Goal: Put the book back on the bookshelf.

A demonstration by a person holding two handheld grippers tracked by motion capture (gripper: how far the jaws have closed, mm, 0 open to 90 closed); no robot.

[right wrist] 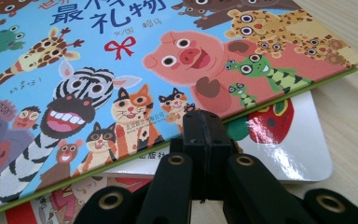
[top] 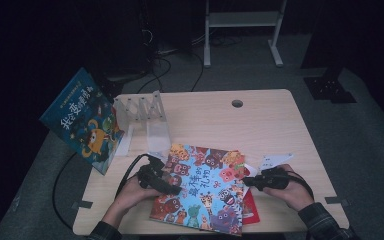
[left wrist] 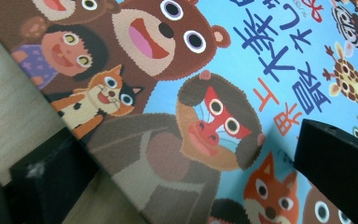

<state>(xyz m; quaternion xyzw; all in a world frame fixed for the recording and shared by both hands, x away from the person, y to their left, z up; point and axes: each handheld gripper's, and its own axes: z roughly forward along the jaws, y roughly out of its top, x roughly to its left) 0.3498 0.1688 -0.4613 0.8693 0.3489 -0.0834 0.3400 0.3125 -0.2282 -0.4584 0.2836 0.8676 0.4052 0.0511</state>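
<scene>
animal book point(top: 202, 187) flat on table point(top: 275, 125), atop 2 other books | left gripper point(top: 172, 187) spread across its left edge | right gripper point(top: 247, 181) pressed together at its right edge

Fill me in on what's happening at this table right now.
A person works two claws at a stack of picture books on the wooden table. The left claw stands open across the left edge of the top animal book, one jaw on each side. The right claw is shut, its tip at that book's right edge, above the white book beneath. A clear rack stands behind, and another blue book leans at its left.
</scene>
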